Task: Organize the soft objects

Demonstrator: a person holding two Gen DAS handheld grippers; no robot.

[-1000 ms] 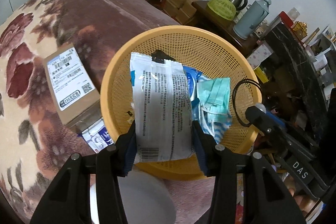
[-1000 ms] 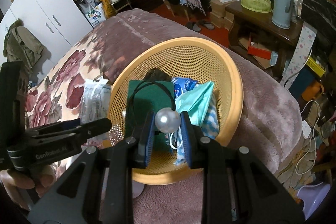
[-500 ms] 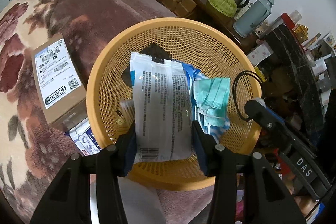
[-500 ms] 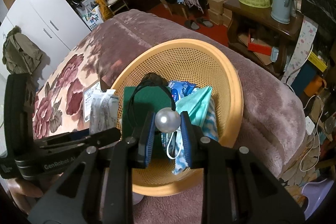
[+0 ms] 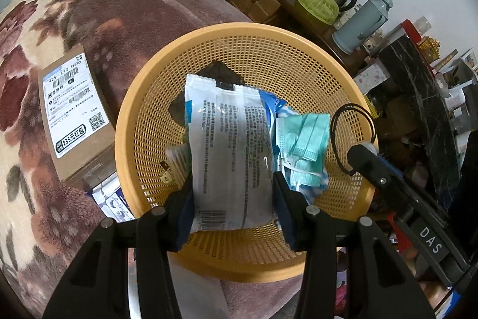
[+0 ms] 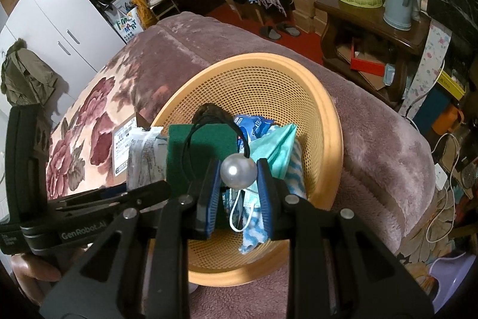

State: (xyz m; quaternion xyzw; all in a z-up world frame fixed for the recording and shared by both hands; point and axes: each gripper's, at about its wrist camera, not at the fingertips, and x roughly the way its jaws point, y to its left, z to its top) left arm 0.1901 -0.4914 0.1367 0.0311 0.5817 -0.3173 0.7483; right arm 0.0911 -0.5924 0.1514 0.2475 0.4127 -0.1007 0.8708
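Your left claw [image 5: 233, 199] pinches a glossy, crinkled plastic-film packet [image 5: 230, 145]; your right claw [image 6: 238, 181] grips a smooth, pearly bead [image 6: 238, 172] on a thin matt black cord [image 6: 191, 139]. The basket [image 5: 143, 115] is matt perforated plastic, on a plush, fuzzy floral blanket [image 5: 35, 205]. The box [image 5: 71, 109] is matt cardboard.

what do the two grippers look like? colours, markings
Both are matte black plastic with silver screws and blue pads inside the fingers. The left gripper seen from the right wrist reads "GenRobot.AI" in white; the right gripper seen from the left wrist reads "DAS". No cables or sleeves are visible.
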